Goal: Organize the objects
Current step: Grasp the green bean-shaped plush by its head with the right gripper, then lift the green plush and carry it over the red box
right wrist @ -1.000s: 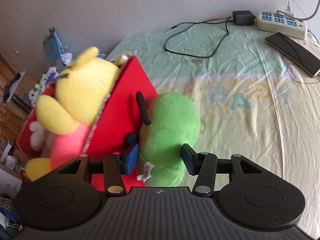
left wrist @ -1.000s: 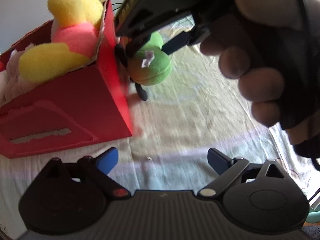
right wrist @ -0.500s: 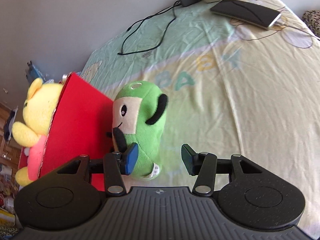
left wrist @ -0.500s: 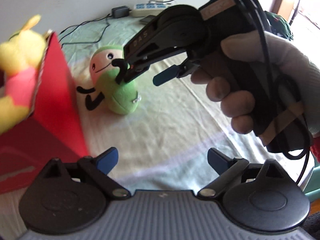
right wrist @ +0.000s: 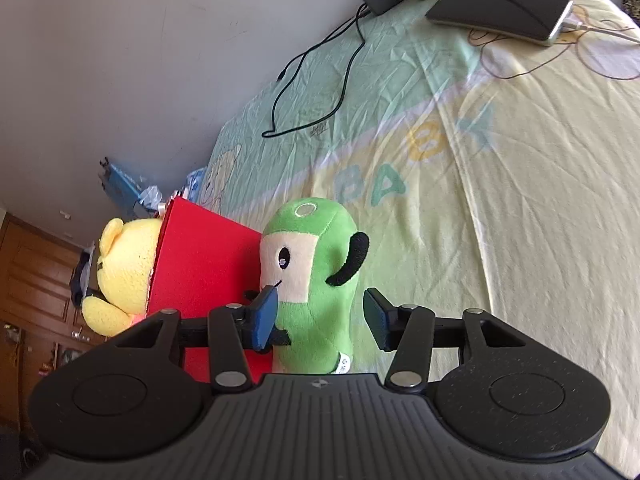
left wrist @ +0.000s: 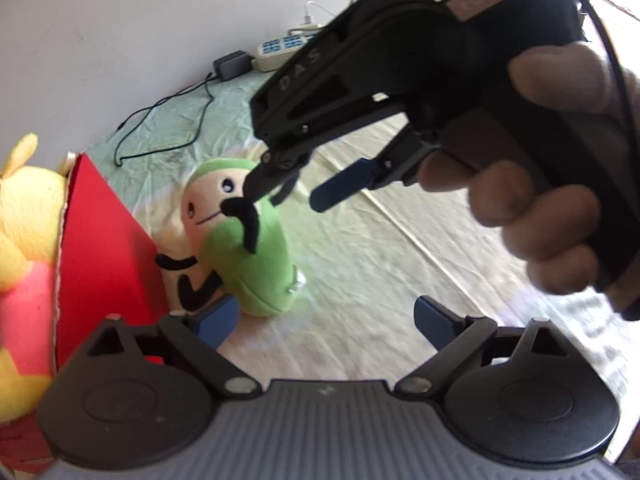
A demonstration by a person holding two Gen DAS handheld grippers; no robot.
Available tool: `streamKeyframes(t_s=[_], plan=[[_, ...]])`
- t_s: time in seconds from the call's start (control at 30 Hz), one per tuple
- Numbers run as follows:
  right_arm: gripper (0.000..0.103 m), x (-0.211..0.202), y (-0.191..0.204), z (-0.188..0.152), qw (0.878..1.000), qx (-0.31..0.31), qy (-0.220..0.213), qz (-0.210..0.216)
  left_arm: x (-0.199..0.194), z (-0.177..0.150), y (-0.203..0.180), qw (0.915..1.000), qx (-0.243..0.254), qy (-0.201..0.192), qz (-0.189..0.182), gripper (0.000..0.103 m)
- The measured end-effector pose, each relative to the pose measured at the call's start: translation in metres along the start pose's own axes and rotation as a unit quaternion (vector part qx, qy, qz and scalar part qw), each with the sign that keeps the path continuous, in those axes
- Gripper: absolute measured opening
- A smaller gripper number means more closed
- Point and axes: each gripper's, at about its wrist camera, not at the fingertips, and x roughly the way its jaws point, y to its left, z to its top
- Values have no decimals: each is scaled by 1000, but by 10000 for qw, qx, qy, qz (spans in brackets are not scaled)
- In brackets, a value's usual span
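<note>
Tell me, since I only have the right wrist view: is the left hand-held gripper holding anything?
Observer: No. The left hand-held gripper is open and empty.
Operator: Where is it aimed?
Observer: Low, at the green plush, with one of its fingers near the plush's base beside the red box.
Operator: How does my right one sit, seen from there?
Observer: The right hand-held gripper is open up at the plush's head. One finger is at its raised black arm; the other hangs clear on the far side.
</note>
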Motion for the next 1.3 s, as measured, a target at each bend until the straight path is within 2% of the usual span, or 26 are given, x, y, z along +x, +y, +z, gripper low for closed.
streamKeyframes(t_s=[0.3,0.37,0.43,0.57,0.83,0.97,1.03,1.1,1.17,1.23,1.3], plan=[[52,34,-5,11,9986,194,443,216,38,19,20,9983,-340,131,450,92],[53,37,-6,13,9981,232,492,287,46,21,24,9976,-393,180,536,83],[55,41,-7,14,9977,294,509,334,50,21,29,9970,-467,176,592,81],[55,48,-9,14,9968,402,549,425,58,21,39,9960,-669,195,554,77],[48,44,-9,12,9970,372,511,452,51,18,46,9959,-751,115,482,64],[47,37,-5,8,9979,211,499,366,44,17,50,9954,-912,129,253,61],[47,31,-4,3,9981,167,486,339,37,13,49,9954,-948,114,112,61],[47,25,-5,-2,9978,215,477,397,29,10,47,9956,-937,48,21,65],[47,18,-7,-8,9973,293,467,484,20,6,42,9956,-928,-28,-105,76],[47,12,-7,-16,9971,332,441,524,15,3,38,9958,-887,-82,-204,81],[47,5,-8,-25,9970,357,418,543,8,-2,31,9965,-794,-111,-246,79]])
